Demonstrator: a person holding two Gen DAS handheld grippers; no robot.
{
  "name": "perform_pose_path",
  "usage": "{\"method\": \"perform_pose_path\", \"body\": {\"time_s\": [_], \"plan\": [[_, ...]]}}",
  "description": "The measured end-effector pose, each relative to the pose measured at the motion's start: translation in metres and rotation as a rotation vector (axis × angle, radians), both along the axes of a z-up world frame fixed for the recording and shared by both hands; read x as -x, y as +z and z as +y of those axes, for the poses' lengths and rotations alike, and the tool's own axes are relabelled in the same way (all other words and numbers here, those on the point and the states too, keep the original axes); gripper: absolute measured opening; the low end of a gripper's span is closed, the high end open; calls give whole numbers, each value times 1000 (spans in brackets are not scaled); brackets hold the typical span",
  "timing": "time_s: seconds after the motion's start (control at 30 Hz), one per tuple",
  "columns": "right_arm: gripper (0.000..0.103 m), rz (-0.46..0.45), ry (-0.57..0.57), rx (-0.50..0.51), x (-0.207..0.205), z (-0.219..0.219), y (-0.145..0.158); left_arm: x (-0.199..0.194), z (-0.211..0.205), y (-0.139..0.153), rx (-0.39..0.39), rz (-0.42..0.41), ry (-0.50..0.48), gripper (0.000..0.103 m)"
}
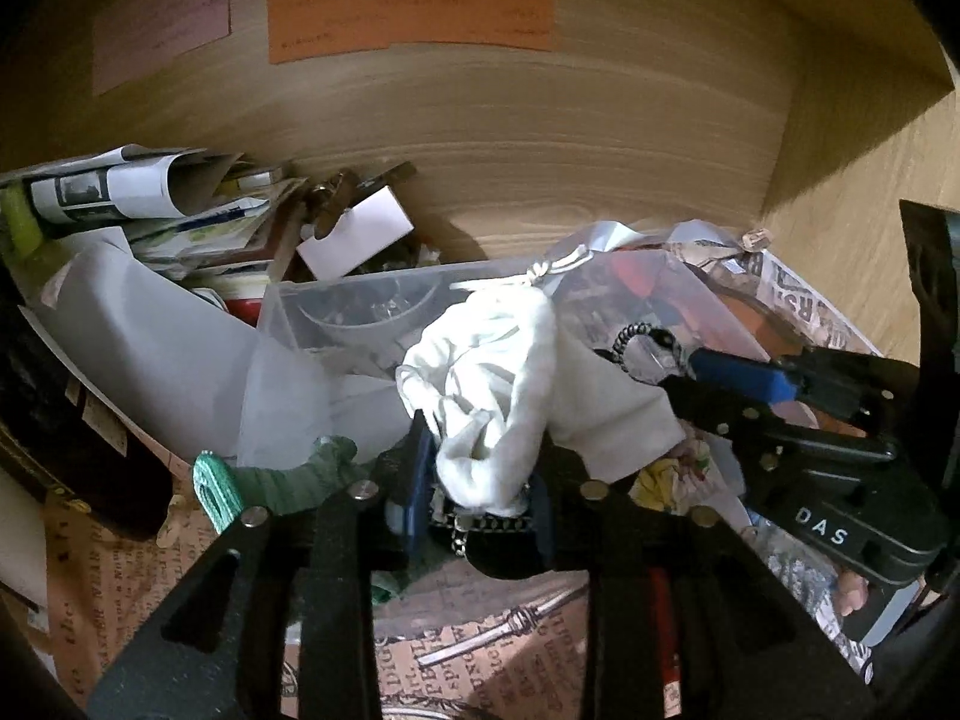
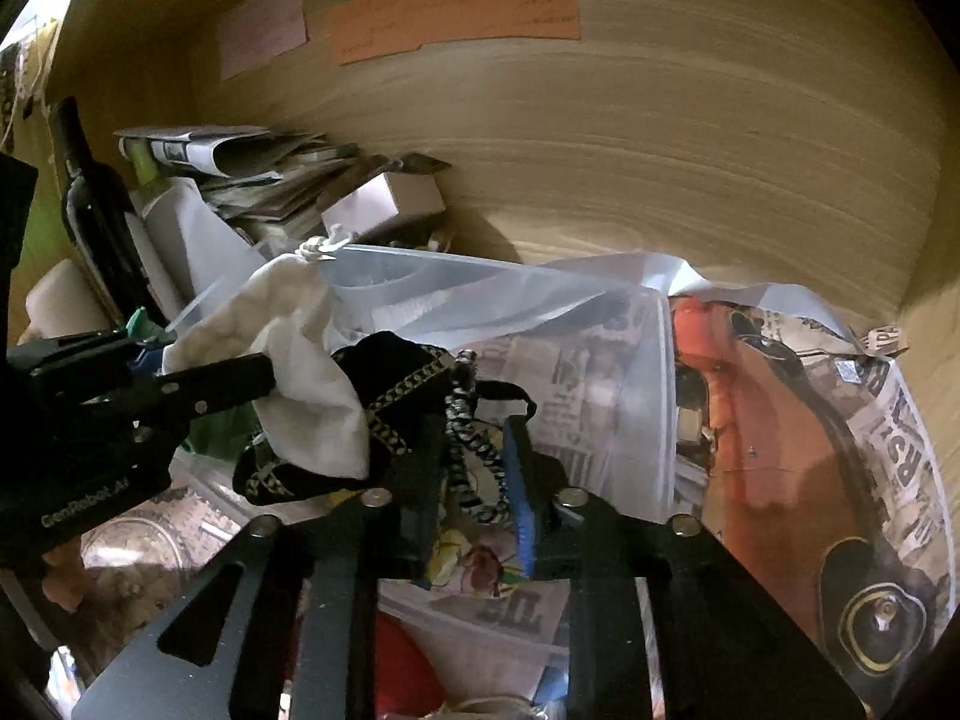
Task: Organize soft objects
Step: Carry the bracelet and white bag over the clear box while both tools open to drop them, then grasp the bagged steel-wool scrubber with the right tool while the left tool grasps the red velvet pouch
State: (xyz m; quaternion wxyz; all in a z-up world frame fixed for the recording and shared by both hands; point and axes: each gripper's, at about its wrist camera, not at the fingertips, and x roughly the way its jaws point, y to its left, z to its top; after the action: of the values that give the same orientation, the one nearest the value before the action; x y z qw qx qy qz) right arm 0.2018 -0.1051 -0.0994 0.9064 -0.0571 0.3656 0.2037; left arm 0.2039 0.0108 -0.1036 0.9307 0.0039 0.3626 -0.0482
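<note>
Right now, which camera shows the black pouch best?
The right wrist camera: the black pouch with its gold trim and cord shows almost whole, beside the white cloth bag. The left wrist camera shows only a dark strip of it under that bag.

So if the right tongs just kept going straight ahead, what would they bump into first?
Probably the clear plastic bag stuffed with newspaper, right beyond the right tongs, which already grip a black-and-white cord. Depth is hard to judge through this lens.
</note>
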Motion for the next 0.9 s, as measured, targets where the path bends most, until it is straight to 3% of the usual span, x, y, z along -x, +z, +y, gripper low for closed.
{"method": "perform_pose_path", "body": {"time_s": [0.03, 0.2, 0.3, 0.53, 0.7, 0.9], "plan": [[32, -4, -2, 3, 0, 1, 0, 0, 0, 0, -1, -1, -1, 35], [41, -26, -3, 9, 6, 1, 10, 10, 2, 9, -2, -26, 0, 53], [51, -58, -8, 9, 13, -1, 19, 20, 4, 20, 1, -60, -1, 55], [58, -140, -3, -13, 42, -8, 43, 54, 5, 47, 12, -156, -16, 70], [72, -182, 7, -6, 71, -10, 48, 80, 3, 54, -2, -214, -24, 95], [74, -129, 20, -2, 95, -13, 32, 97, 1, 39, 2, -181, -46, 97]]}}
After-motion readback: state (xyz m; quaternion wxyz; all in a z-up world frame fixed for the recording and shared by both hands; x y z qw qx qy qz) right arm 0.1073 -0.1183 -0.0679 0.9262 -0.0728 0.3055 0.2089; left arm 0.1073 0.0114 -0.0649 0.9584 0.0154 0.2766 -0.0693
